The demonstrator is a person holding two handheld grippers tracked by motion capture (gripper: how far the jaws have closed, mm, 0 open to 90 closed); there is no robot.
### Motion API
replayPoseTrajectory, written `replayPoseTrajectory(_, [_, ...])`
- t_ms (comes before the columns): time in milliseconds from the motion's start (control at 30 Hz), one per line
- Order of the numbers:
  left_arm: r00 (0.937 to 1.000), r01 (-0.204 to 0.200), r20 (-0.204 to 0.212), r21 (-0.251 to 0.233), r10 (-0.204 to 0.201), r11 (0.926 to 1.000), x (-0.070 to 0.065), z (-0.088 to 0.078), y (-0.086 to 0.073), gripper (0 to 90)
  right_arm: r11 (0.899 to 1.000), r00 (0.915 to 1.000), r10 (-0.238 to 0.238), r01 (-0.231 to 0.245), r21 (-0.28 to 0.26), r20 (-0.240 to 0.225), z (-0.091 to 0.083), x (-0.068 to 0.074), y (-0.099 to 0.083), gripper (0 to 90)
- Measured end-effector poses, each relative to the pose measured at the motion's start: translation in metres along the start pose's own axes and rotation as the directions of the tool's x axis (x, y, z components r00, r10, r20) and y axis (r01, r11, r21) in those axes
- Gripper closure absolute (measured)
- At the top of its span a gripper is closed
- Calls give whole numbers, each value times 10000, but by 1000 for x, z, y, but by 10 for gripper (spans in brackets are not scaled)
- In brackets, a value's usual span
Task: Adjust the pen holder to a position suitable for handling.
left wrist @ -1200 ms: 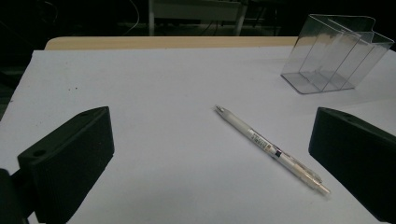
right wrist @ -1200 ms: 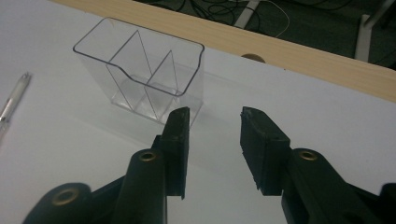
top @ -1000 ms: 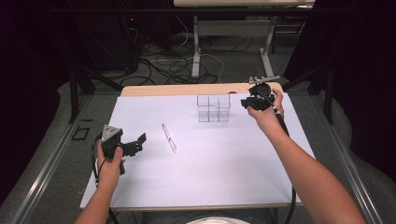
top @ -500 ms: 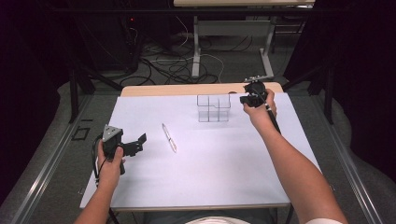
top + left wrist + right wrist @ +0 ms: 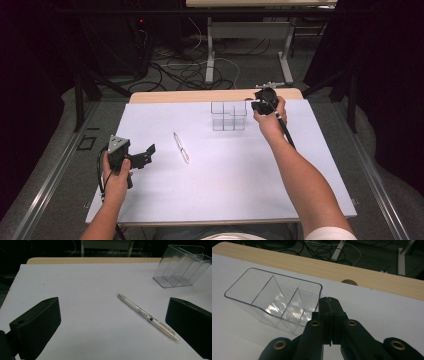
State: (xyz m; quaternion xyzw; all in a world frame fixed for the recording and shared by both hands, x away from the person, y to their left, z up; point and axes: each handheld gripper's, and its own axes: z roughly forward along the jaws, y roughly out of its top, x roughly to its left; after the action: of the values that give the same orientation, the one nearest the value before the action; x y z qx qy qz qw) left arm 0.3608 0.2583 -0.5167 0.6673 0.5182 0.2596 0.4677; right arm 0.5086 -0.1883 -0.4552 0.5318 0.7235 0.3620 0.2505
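A clear plastic organizer [image 5: 228, 116] with several compartments stands at the back of the white sheet. My right gripper [image 5: 256, 105] is at its right end, jaws pressed together, tips right beside the organizer's corner wall [image 5: 320, 293]. I cannot tell whether they pinch that wall. In the right gripper view the right gripper [image 5: 329, 305] shows no gap. A white pen [image 5: 181, 147] lies flat left of centre. My left gripper [image 5: 145, 155] rests low near the left edge, open, pointing toward the pen [image 5: 147, 316], which lies ahead of and between its wide jaws. The organizer [image 5: 180, 267] is farther off.
A white sheet [image 5: 225, 190] covers the table, with a wooden strip [image 5: 200, 96] bare along the back edge and a round cable hole [image 5: 349, 282] in it. Cables [image 5: 190, 70] and desk legs lie on the floor beyond. Dark floor surrounds the table.
My right hand has moved left and a little down, bringing its gripper up against the organizer's right end. The left hand and the pen have stayed put.
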Motion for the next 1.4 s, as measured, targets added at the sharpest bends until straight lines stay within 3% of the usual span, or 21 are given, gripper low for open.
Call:
replayPoseTrajectory(300, [9998, 160, -101, -84, -161, 9998, 1, -1, -1, 1, 9998, 9998, 184, -183, -75, 124, 18, 9, -6, 900])
replayPoseTrajectory(667, [9996, 262, -141, -61, -263, 9996, 1, -1, -2, 1, 9999, 9992, -21, 17, 108, 405, 33, 13, -12, 900])
replayPoseTrajectory(767, [9996, 229, -143, -54, -230, 9997, 1, -1, -2, 1, 9999, 9984, 24, -30, 97, 570, 34, 12, -12, 900])
replayPoseTrajectory(1033, [9995, 278, -151, 14, -278, 9996, 1, -1, -3, 1, 9995, 9984, 269, -276, 151, 490, 42, 9, -14, 900])
replayPoseTrajectory(1400, [9995, 287, -135, 17, -287, 9996, 2, 0, -4, 1, 9996, 9986, 174, -184, 193, 503, 49, 7, -16, 900])
